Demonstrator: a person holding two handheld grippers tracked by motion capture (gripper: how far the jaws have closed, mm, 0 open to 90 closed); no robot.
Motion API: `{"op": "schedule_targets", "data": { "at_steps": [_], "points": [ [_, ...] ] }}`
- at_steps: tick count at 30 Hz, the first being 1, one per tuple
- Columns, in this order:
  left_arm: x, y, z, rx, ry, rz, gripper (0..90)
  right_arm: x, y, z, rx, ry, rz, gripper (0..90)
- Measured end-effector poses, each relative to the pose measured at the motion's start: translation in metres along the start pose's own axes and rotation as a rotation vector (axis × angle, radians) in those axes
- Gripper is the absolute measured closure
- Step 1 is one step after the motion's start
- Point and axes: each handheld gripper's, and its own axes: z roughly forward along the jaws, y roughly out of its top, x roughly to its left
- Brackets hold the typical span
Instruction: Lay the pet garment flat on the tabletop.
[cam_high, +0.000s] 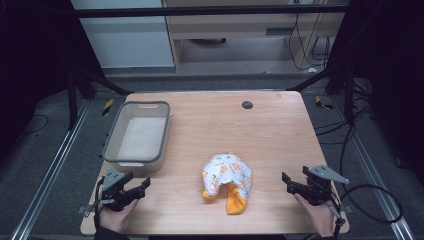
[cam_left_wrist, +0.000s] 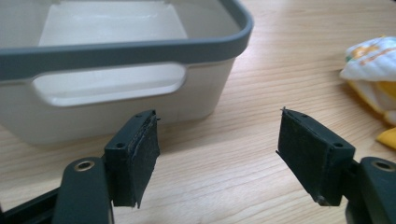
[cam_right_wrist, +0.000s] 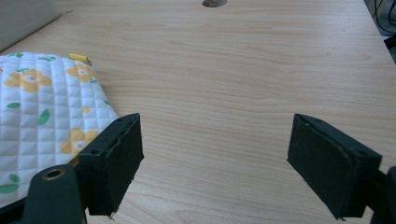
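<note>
Quilted cloth (cam_high: 227, 181), white w/ orange flowers and an orange underside, was laid crumpled near the table's near edge, roughly centred, between both grippers and touched by neither.

At far left, the grey-rimmed bin (cam_high: 136, 135) was set w/ its near wall just beyond the left gripper (cam_high: 131, 189); judged, it was placed there as a drop-off spot within easy reach. The left gripper was held low over the wooden table (cam_high: 270, 135) w/ jaws spread wide, nothing between them, aimed partly at the bin and partly toward the cloth. The bin's inside looked empty, though its far end was cut off in the left gripper view.

At right, the right gripper (cam_high: 295, 183) was likewise kept wide apart and empty, just right of the cloth, prob. staged for a pinch at the cloth's edge. How the cloth was folded underneath couldn't be made out. A small dark round mark (cam_high: 247, 105) sat far on the table; what it was wasn't clear.
</note>
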Motion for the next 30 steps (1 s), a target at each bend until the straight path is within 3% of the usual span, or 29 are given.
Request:
{"op": "schedule_targets", "data": {
  "at_steps": [4,6,11,18,30],
  "points": [
    [-0.008,0.001,-0.001,-0.009,-0.002,0.026,27.8,0.003,0.0,0.001,0.002,0.016,-0.009,17.9],
    [-0.014,0.001,-0.001,-0.008,0.006,0.072,26.7,0.007,0.0,0.002,0.002,0.027,-0.021,20.7],
    [-0.024,0.005,-0.001,-0.019,-0.022,0.112,25.2,0.013,0.003,0.002,-0.01,0.059,-0.043,26.5],
    [-0.031,0.01,0.0,-0.022,-0.041,0.123,23.9,0.017,0.007,0.002,-0.018,0.083,-0.054,30.1],
    [-0.044,0.039,0.002,-0.068,-0.086,0.125,24.7,0.018,0.029,-0.002,-0.046,0.097,-0.072,35.0]
  ]
}}
